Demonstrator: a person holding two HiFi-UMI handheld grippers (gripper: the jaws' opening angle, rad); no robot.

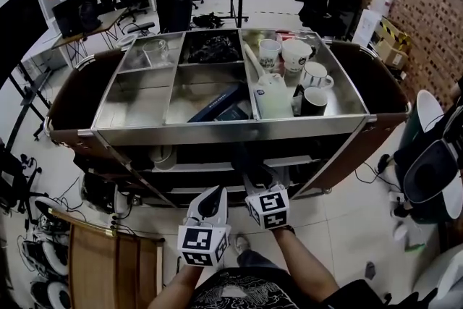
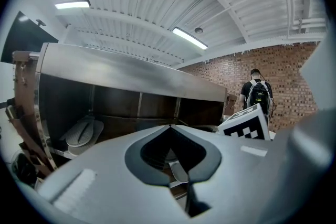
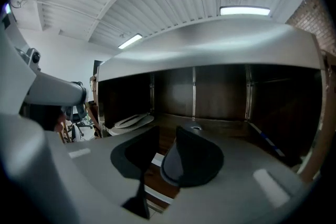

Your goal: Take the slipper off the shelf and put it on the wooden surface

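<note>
Slipper [image 1: 162,155] sits on the shelf [image 1: 217,166] just under the steel counter [image 1: 217,128], at the shelf's left end. It's pale with a ribbed sole. It may be two stacked, can't confirm. Neither gripper is touching it.

Left gripper [image 2: 170,127]: fingers closed tip to tip with nothing between them. Only the shelf shows through the gap behind the pads. It's held low in front of the cart, and the slipper is off to its left in the left gripper view.

Right gripper [image 3: 164,132]: fingers partly open with a narrow gap and nothing in it. The brown shelf board shows through the gap. It points into the shelf opening, and the slipper is near the left wall, well apart from the fingers.

In the head view the two grippers are side by side, close together, below the cart's front edge. The right one is slightly further forward.

Wood surface [image 1: 108,264] is at lower left, on the person's left and below the left gripper.

On the counter, the right bin holds cups [image 1: 296,54] and the middle bin holds dark items.
</note>
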